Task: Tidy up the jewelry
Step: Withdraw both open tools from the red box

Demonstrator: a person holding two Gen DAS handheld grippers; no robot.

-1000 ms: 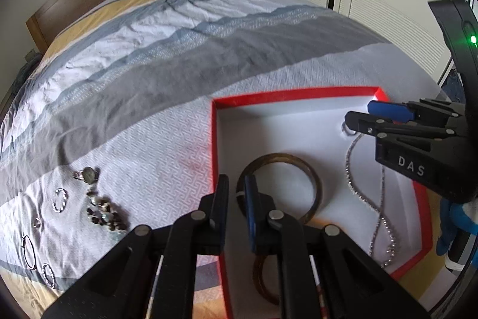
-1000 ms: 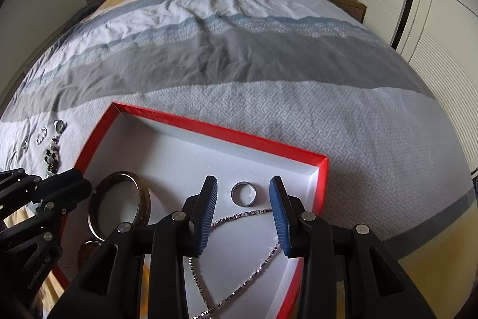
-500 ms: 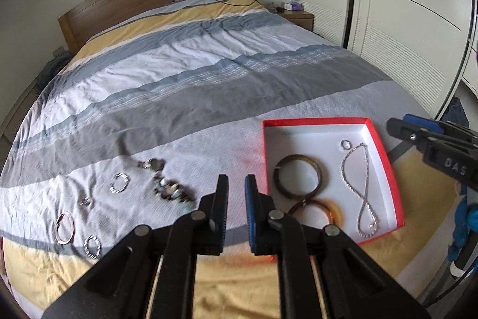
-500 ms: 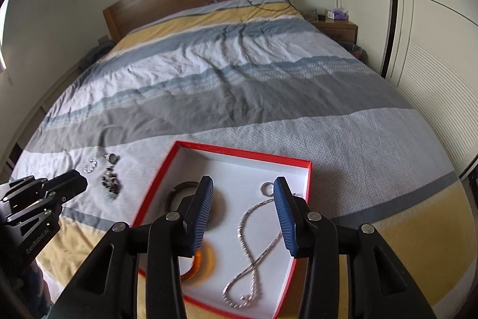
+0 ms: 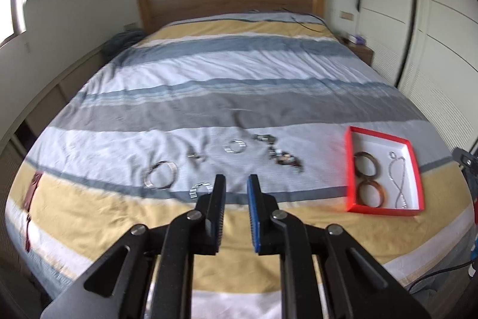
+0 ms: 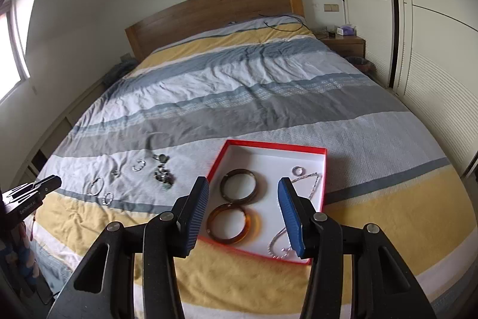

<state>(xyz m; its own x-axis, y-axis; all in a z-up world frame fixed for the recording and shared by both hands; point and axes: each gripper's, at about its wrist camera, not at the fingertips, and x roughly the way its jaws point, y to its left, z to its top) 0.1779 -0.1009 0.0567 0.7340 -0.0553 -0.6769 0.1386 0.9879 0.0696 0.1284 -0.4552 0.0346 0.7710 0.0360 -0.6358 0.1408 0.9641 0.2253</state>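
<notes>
Left wrist view is showing the left gripper (image 5: 236, 193) hovering above the bed (image 5: 227, 85), its jaws having just been opening to a narrow gap with nothing between them. Loose pieces are lying on the quilt ahead: a large hoop (image 5: 160, 178), a small cuff (image 5: 200, 189) just beside the jaw tip, a ring bracelet (image 5: 235, 146) and a beaded bracelet (image 5: 279, 154). Well to the right, the red box (image 5: 385, 210) is holding two bangles and a chain. Over that box the right gripper (image 6: 242, 210) is hanging with jaws spread wide, having just been opening, and empty.

Soft, wrinkled fabric is likely giving trouble: jaws closing on a thin piece may be pinching quilt instead, or nudging the piece into a fold. Motion blur is smearing the left view, so the tiny item between hoop and ring bracelet is staying unidentifiable.
</notes>
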